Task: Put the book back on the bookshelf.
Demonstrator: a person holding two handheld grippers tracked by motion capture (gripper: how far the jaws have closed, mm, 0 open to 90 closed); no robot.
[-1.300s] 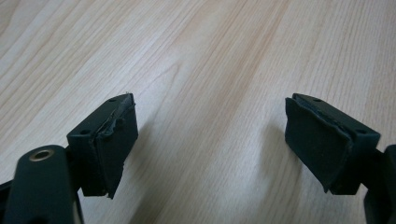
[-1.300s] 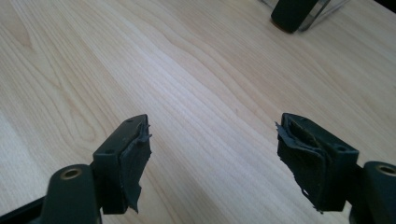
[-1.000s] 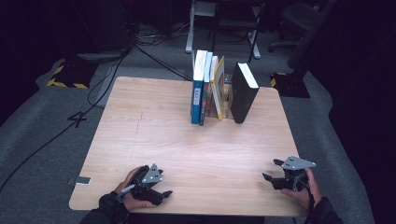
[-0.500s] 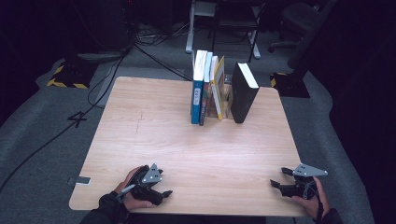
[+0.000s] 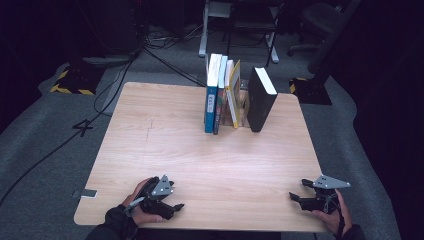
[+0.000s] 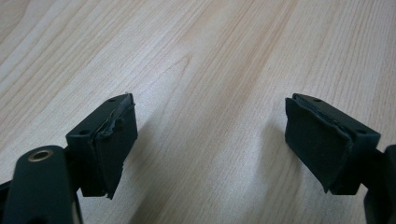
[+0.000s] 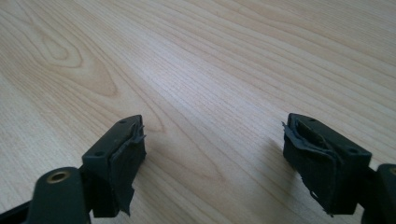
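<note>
Pale wood counter point(image 5: 165, 150) spans the room's middle, and toward its far edge a row of books point(image 5: 222, 95) stands upright, a black book point(image 5: 261, 100) leaning just beside them. Nothing is in hand yet; by my reckoning the work on those books is entirely ahead. Near the front edge, well apart from them, the left gripper point(image 5: 176, 206) rests released, empty. At the front right corner the right gripper point(image 5: 295, 197) has slid outward and lower than a second ago, its jaws just widening on bare wood.
</note>
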